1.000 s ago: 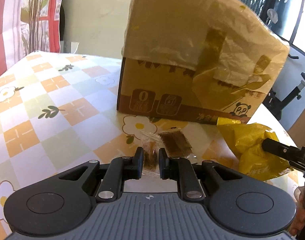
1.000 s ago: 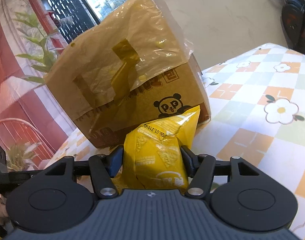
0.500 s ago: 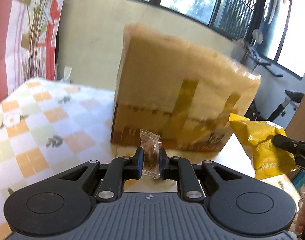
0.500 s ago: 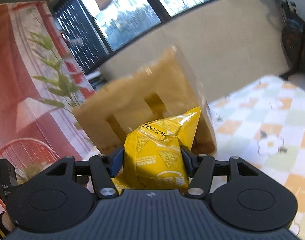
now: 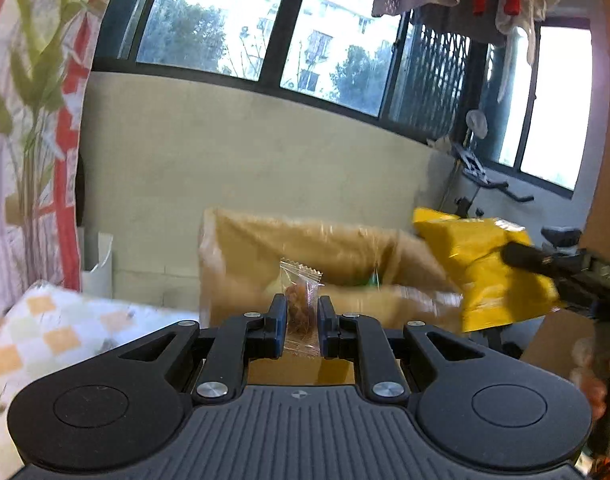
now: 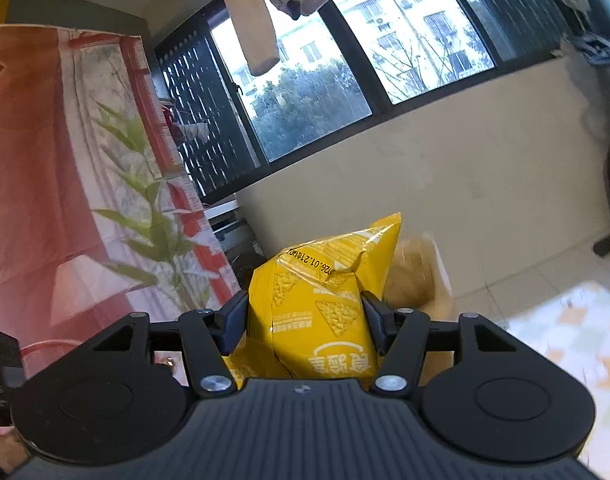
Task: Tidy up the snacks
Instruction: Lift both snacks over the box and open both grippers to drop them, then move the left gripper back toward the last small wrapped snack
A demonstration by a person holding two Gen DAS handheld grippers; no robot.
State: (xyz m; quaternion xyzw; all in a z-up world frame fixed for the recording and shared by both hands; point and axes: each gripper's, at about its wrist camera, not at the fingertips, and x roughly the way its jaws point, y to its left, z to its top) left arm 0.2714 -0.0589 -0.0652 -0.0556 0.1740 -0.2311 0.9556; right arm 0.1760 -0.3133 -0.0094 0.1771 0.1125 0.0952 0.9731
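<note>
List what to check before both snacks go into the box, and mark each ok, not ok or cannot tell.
1. Left claw shut on candy: ok.
2. Right claw shut on chip bag: ok.
3. Both snacks lifted off the table: ok.
4. Box top open: cannot tell, blurred.
5. Room inside box: cannot tell.

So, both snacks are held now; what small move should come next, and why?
Probably carry both forward over the cardboard box. The left gripper is shut on the small clear candy packet, the right gripper on the yellow chip bag, both in front of the box.
</note>
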